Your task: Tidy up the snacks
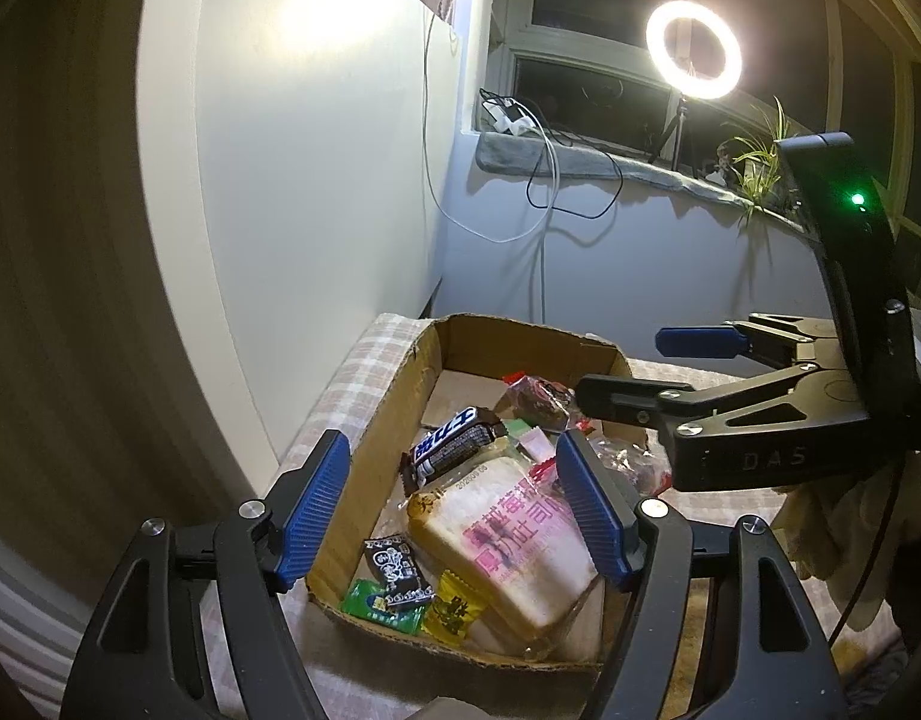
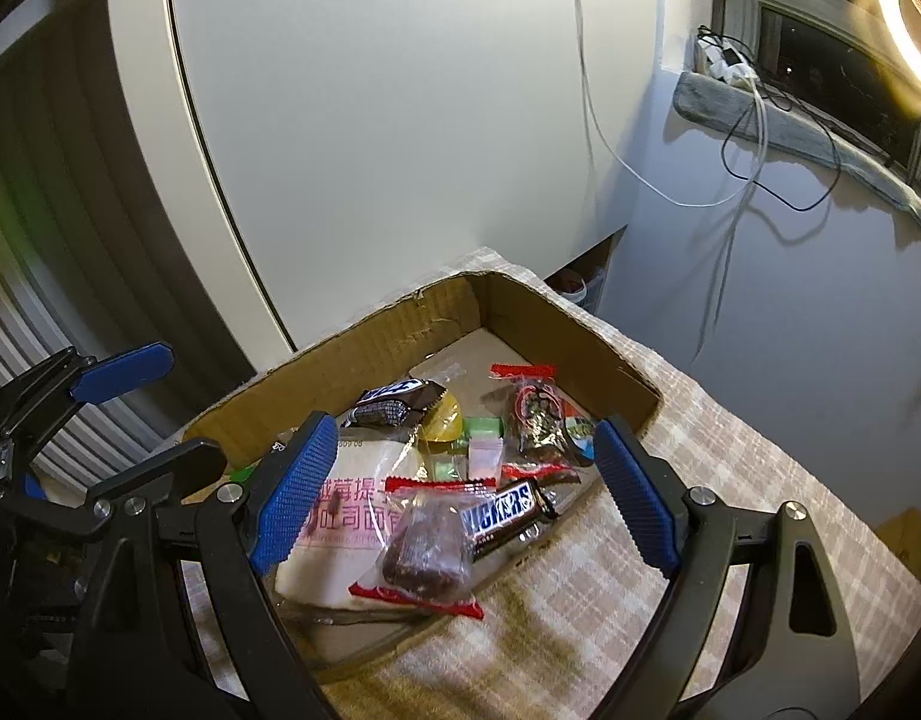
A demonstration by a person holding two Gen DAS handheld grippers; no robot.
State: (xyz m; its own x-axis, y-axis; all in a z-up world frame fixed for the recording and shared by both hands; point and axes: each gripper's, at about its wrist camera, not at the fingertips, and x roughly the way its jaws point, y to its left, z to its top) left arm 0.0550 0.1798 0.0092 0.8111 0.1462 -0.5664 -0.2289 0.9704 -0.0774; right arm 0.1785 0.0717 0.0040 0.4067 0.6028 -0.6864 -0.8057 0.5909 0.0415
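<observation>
Checked cloth [image 2: 580, 588] covers the surface, with a ring light [image 1: 693, 49] glaring off the far windowsill. Snacks are already piled in the cardboard box [image 2: 400, 324]: the toast bread pack [image 1: 508, 552] fills the near left, a Snickers bar [image 2: 505, 513] sits by the near right edge, and a red-sealed date packet [image 2: 427, 546] lies on top of the bread. Both the left gripper [image 1: 454, 516] and right gripper [image 2: 460, 492] hover over the box with fingers spread wide, gripping nothing. I'd go for one loose packet at a time, pinching across the narrow side, or the film will probably just slip.
</observation>
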